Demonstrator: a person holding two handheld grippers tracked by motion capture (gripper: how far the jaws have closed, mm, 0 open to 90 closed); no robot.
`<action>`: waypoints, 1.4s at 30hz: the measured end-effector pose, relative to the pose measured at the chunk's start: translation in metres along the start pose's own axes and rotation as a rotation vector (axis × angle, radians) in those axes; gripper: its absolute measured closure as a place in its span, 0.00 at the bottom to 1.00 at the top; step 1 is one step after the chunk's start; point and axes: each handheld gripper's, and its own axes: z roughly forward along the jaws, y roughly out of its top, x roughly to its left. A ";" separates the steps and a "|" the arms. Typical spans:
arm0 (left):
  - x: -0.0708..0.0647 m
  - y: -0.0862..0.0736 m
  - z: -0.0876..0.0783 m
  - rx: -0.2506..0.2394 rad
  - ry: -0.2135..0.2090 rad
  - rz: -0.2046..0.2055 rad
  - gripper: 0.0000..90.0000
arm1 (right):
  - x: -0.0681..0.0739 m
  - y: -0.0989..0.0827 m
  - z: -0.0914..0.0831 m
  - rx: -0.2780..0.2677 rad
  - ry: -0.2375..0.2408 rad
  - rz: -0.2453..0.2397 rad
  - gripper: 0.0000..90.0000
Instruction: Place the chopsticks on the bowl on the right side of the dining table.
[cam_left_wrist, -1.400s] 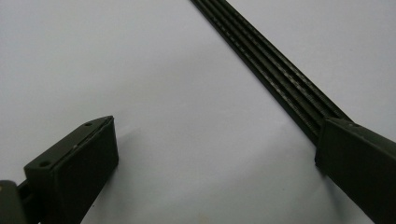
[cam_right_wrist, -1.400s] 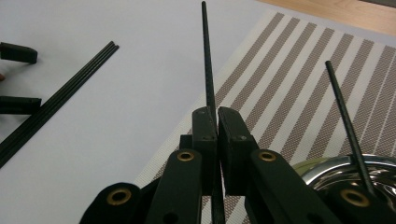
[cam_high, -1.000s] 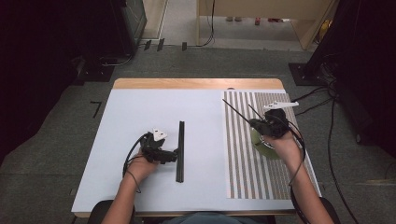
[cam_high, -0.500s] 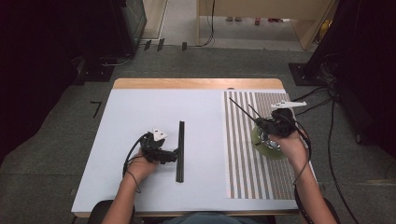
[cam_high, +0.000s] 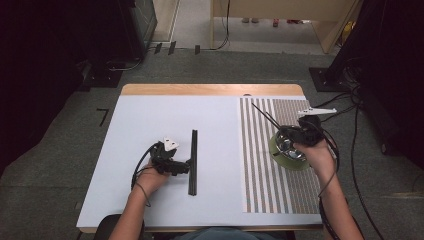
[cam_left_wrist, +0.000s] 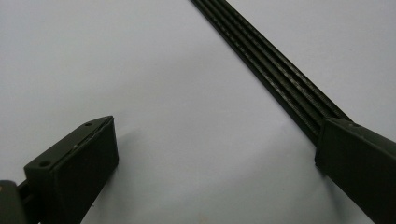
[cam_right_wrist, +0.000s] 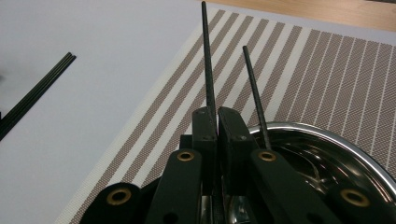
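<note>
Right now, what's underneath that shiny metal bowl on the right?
The metal bowl sits in a green ring on the striped placemat. The right claw and hand cover its near side, hiding what lies there.

Two thin black chopsticks (cam_right_wrist: 208, 65) stick out ahead of the right claw (cam_right_wrist: 217, 122), one pinched between its closed jaws and the other slanting just beside it, tips apart. They hang above the striped placemat (cam_high: 260, 165), over the rim of a shiny steel bowl (cam_high: 287, 145) on a green base. A black ribbed strip (cam_high: 193, 160) lies flat on the table (cam_high: 150, 115).
</note>
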 end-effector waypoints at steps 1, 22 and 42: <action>0.000 0.000 0.000 0.000 0.000 0.000 0.00 | -0.001 0.000 0.000 -0.003 -0.001 0.001 0.97; 0.000 0.000 0.000 0.000 0.000 0.000 0.00 | -0.025 -0.006 -0.007 -0.005 -0.027 0.041 0.97; 0.000 0.000 0.000 0.000 0.000 0.000 0.00 | -0.043 -0.014 -0.009 0.012 -0.023 0.075 0.97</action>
